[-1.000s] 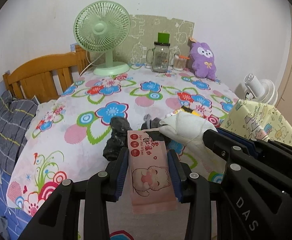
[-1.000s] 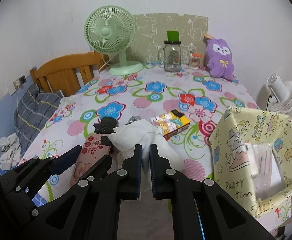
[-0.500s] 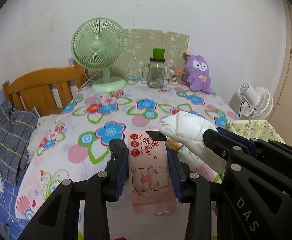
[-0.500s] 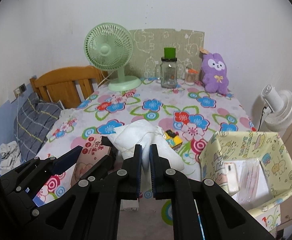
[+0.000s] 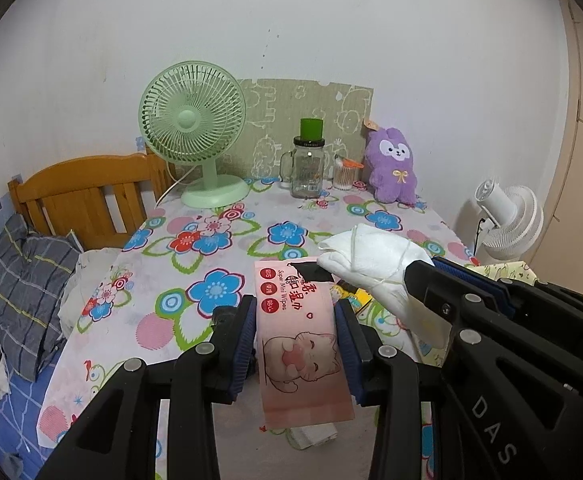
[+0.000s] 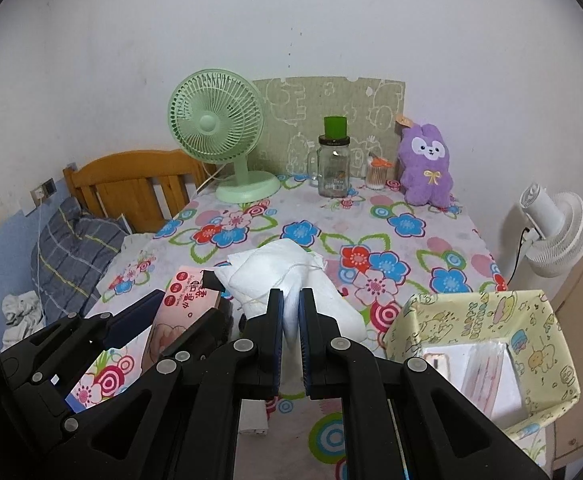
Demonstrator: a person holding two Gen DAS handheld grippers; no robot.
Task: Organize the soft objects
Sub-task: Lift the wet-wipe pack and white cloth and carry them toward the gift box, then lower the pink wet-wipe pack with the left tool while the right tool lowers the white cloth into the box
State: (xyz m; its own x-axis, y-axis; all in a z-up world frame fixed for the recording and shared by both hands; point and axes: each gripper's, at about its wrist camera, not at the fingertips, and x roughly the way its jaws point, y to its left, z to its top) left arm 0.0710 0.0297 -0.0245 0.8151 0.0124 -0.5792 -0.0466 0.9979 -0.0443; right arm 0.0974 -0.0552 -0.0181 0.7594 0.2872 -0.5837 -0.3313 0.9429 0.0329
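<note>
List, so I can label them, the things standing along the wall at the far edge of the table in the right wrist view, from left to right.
Green fan → glass jar → cotton swab pot → purple plush toy.

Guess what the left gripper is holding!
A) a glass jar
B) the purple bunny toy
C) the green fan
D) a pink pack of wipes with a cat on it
D: the left gripper has its blue pads pressed on both sides of the pink wipes pack, lifted above the table.
</note>
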